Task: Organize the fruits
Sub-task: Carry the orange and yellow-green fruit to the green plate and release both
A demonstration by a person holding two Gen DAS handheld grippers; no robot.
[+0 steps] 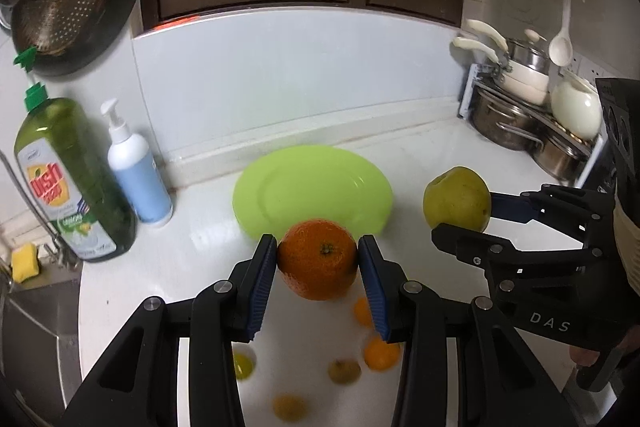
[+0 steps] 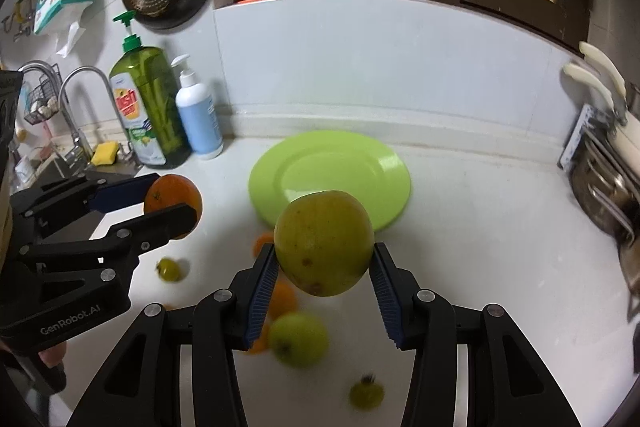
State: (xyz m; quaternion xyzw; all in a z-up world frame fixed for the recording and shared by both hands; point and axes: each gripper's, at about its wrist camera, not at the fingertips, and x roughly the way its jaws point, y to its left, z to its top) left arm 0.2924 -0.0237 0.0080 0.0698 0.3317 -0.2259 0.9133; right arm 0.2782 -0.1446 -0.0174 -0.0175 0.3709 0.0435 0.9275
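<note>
Mid-task view of fruit sorting at a kitchen desk (image 1: 440, 163). We see the left gripper (image 1: 317, 259) clamped on an orange (image 1: 318, 259), its blue pads pressed against the fruit's two sides and the fruit raised clear of the desk, just short of the near rim of the green plate (image 1: 312, 187). The right gripper (image 2: 325, 263) likewise grasps a yellow-green apple (image 2: 324, 241), held aloft in front of the same plate (image 2: 332, 171).

In both wrist views the plate lies bare: no fruit rests on it. We therefore judge the task to be at an early stage, with the first two pieces lifted but not yet set down.

Left on the desk below the grippers are several loose fruits, blurred in both views: a larger green apple (image 2: 298, 339), further oranges (image 1: 380, 353) and some small greenish fruits (image 2: 170, 269). We cannot give their exact count, since the grippers hide part of the group.

What remains, as we read it: deliver the two held pieces to the plate, then collect the scattered ones. Whether the fruits are to be grouped by kind we cannot tell.
</note>
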